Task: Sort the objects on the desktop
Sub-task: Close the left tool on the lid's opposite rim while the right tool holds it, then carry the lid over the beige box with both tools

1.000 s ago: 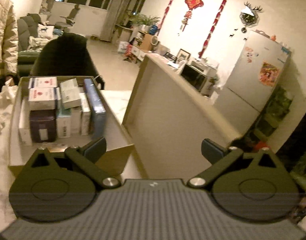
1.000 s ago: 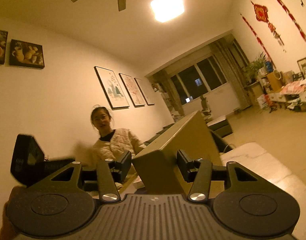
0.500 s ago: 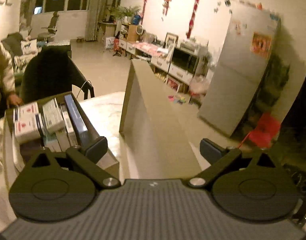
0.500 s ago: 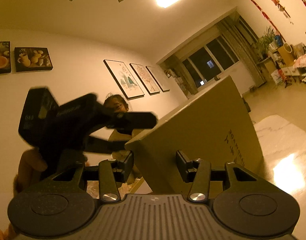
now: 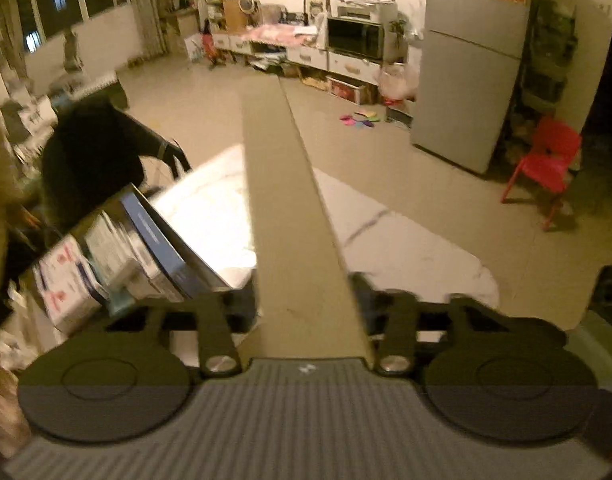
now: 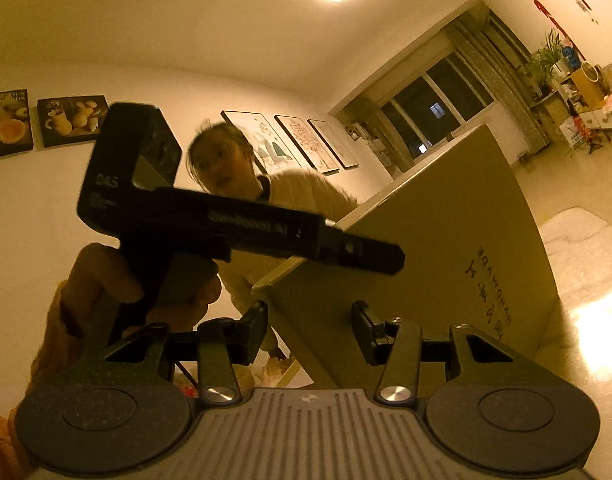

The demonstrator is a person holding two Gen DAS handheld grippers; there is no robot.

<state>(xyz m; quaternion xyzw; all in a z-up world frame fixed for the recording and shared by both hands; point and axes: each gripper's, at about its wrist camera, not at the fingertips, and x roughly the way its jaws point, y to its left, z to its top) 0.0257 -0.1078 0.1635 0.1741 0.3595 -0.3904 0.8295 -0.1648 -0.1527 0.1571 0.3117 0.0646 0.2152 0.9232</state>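
Lid (image 5: 294, 240) edge sits clamped between both grippers' closing jaws.

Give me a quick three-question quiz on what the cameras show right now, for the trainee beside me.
1. True or false: the chair by the fridge is blue.
2. What is between the fingers of the left gripper? A lid, B cup, C book.
3. Fill in: left of the lid, ___ stand packed together.
Key: 1 false, red. 2 A; its jaws have just been closing, lid edge between them. 3 packets.
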